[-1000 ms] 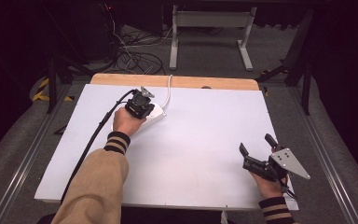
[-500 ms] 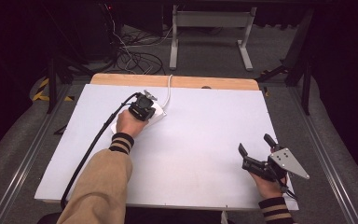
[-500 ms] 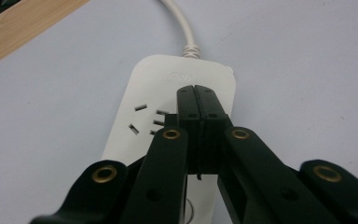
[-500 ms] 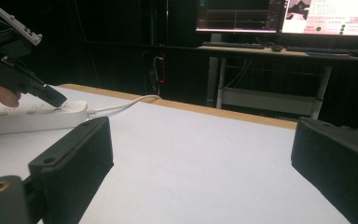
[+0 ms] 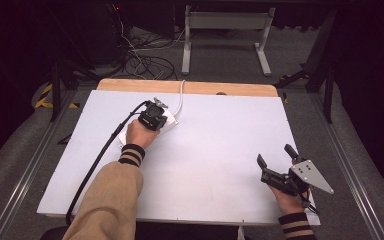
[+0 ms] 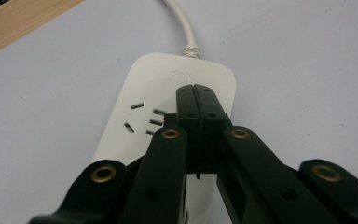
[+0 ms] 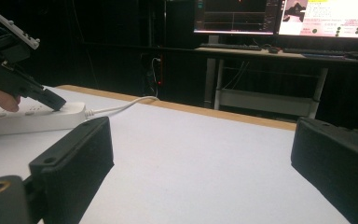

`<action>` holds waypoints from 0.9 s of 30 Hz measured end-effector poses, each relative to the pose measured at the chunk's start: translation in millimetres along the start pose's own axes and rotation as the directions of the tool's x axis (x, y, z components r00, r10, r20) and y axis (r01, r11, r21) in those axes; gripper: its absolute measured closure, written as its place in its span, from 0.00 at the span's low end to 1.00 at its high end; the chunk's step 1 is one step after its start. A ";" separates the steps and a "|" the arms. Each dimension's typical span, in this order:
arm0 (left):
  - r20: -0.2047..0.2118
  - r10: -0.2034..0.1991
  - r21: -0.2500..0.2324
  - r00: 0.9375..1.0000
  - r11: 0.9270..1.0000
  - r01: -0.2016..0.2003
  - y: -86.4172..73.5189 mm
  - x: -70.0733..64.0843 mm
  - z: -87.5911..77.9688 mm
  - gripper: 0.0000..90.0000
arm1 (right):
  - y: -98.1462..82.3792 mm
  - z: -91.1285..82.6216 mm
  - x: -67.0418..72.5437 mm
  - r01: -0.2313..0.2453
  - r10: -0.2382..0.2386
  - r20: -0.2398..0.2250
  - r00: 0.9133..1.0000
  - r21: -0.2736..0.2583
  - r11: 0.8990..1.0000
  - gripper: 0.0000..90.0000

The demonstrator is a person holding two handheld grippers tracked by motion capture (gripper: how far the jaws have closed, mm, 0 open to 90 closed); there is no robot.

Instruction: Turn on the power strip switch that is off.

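A white power strip [image 6: 144, 107] lies flat on the white table, its white cable [image 6: 182, 23] running off toward the far wooden edge. My left gripper [image 6: 196, 91] is shut, with its joined tips resting on the strip's top face near the cable end, beside a socket. In the high view that left gripper [image 5: 156, 111] sits over the power strip [image 5: 172, 122] at the table's far left. My right gripper [image 5: 275, 156] stands open near the front right corner with nothing between its jaws. The right gripper view looks past that open right gripper [image 7: 205, 140] to the strip [image 7: 37, 116].
The white table top [image 5: 215, 140] has a wooden strip [image 5: 230, 89] along its far edge. Cables lie on the floor [image 5: 145, 62] behind it, next to a metal desk frame [image 5: 225, 22]. Monitors [image 7: 279, 16] glow in the dark background.
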State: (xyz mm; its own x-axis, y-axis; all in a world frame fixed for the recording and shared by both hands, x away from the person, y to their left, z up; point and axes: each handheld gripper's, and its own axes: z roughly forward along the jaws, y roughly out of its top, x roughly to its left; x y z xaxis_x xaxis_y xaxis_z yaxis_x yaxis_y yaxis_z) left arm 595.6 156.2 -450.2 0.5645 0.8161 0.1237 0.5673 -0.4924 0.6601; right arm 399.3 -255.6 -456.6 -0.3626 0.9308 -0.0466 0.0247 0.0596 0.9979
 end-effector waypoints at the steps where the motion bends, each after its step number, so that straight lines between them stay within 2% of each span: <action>1: 0.000 0.002 0.001 1.000 1.000 -0.002 -0.2 -0.1 -0.1 1.00 | 0.1 0.1 -0.2 0.001 -0.001 0.000 1.000 -0.002 1.000 0.07; 13: 0.017 -0.009 0.002 1.000 1.000 0.009 -1.8 2.1 -0.1 1.00 | 0.6 1.0 -0.1 -0.003 0.003 0.003 1.000 -0.005 1.000 0.07; 24: -0.001 -0.004 0.000 1.000 1.000 0.004 -1.6 -0.2 0.6 1.00 | 1.0 1.1 -0.5 -0.006 0.006 0.007 1.000 -0.008 1.000 0.07; 27: 0.019 -0.010 0.001 1.000 1.000 0.010 -1.5 -2.1 0.6 1.00 | 1.1 0.9 -0.3 -0.008 0.008 0.007 1.000 -0.010 1.000 0.07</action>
State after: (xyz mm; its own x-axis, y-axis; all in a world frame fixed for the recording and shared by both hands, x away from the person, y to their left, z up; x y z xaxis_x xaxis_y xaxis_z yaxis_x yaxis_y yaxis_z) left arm 594.0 155.0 -451.9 0.5700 0.8151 0.1034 0.5735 -0.4848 0.6603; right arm 400.2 -255.5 -455.6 -0.3562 0.9336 -0.0388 0.0182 0.0484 0.9987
